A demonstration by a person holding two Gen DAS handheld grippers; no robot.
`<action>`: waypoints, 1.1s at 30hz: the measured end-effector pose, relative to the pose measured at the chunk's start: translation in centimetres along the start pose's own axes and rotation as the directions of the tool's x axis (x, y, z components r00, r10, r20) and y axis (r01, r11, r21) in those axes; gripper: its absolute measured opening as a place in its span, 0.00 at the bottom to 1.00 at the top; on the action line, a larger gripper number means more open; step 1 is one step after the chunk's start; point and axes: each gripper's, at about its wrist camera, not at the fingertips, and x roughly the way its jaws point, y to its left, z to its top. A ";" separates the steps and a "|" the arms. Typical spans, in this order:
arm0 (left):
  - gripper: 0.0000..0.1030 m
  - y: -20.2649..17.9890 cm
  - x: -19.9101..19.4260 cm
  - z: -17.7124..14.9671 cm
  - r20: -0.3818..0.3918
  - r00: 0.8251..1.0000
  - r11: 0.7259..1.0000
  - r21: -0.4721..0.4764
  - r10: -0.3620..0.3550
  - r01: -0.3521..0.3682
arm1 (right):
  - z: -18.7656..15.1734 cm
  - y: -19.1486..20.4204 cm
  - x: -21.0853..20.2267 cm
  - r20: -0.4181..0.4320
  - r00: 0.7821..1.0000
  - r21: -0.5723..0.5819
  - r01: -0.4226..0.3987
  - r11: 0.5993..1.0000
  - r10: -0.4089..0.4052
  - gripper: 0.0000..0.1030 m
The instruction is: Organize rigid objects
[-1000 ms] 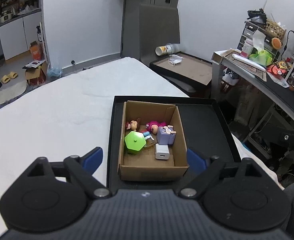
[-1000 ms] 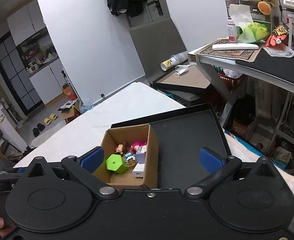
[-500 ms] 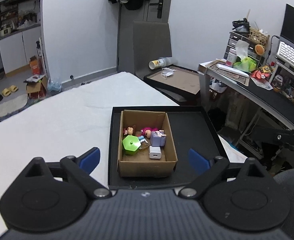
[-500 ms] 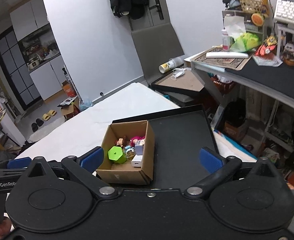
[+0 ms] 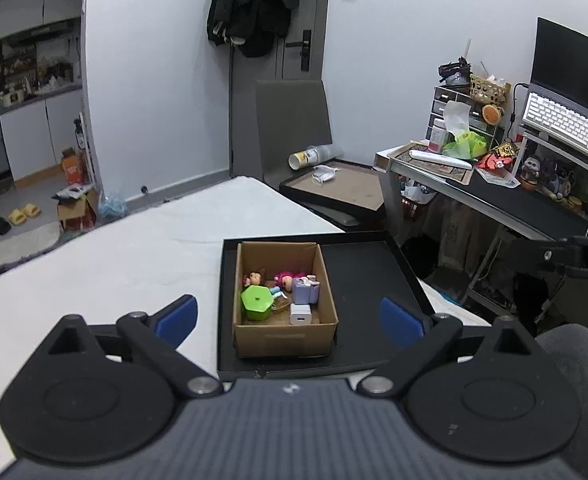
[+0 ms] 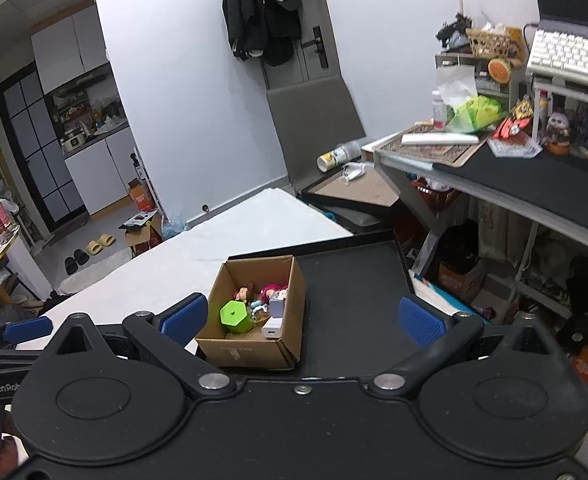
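Note:
A cardboard box (image 5: pixel 286 338) stands in the left half of a black tray (image 5: pixel 366 280) on a white surface. Inside lie a green hexagonal piece (image 5: pixel 257 302), a white charger cube (image 5: pixel 301 314), a purple block (image 5: pixel 306 291) and two small dolls (image 5: pixel 286 279). My left gripper (image 5: pixel 287 318) hovers before and above the box, its jaws opening with nothing between them. My right gripper (image 6: pixel 301 319) stands open and empty, back from the same box (image 6: pixel 246 354) and tray (image 6: pixel 354 288). The green piece (image 6: pixel 234 315) and charger (image 6: pixel 273 328) show there too.
The white surface (image 5: pixel 114 272) stretches left of the tray. A cluttered desk (image 5: pixel 494 196) stands at the right, a second flat tray with a mask (image 5: pixel 342 184) beyond. A person's knee (image 5: pixel 566 344) is at the lower right.
Both grippers have drawn back and up from the box, which now looks smaller and farther off. The left jaws have widened a little. Things in the box have not moved.

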 end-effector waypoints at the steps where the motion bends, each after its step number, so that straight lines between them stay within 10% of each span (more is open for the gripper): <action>1: 0.95 0.0 -0.4 -0.1 0.008 1.000 1.000 0.001 0.001 -0.001 | 0.0 0.1 -0.3 0.006 1.000 -0.007 0.001 1.000 -0.001 1.00; 33: 0.95 1.6 -5.0 -2.2 0.046 0.999 1.000 -0.010 0.005 -0.005 | -2.7 2.4 -3.6 0.009 1.000 -0.096 0.010 0.995 -0.009 1.00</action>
